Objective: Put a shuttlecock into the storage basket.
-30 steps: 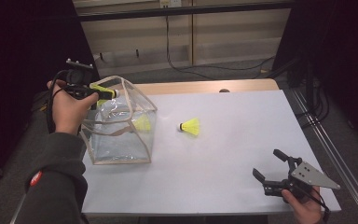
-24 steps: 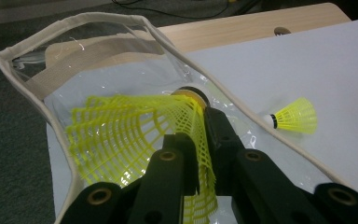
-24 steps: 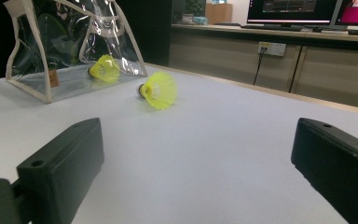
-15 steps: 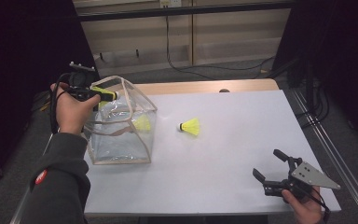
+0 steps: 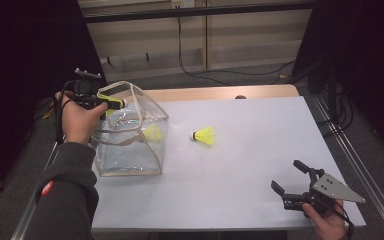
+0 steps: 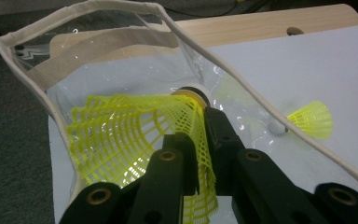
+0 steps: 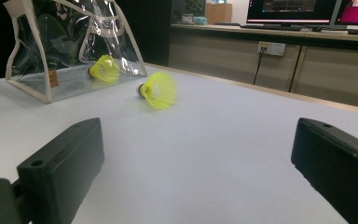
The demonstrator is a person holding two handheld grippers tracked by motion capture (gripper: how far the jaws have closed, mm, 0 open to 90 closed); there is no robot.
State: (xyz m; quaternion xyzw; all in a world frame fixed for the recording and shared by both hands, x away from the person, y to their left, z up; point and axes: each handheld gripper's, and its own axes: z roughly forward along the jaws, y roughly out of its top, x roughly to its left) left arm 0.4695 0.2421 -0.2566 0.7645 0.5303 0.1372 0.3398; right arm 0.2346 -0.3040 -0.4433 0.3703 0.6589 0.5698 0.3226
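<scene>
Right gripper (image 5: 291, 186) sits near the table's (image 5: 260, 165) front edge, jaws wide apart, holding nothing. Mid-table lies a loose shuttlecock (image 5: 204, 135). Further back, left gripper (image 5: 115, 104) is clamped on another shuttle (image 6: 135, 140) over the clear bag (image 5: 130, 150).

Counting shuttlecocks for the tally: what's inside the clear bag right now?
One yellow shuttlecock lies inside the clear bag. The left gripper holds another above its opening. The bag's crinkled plastic blurs its far corner.
</scene>
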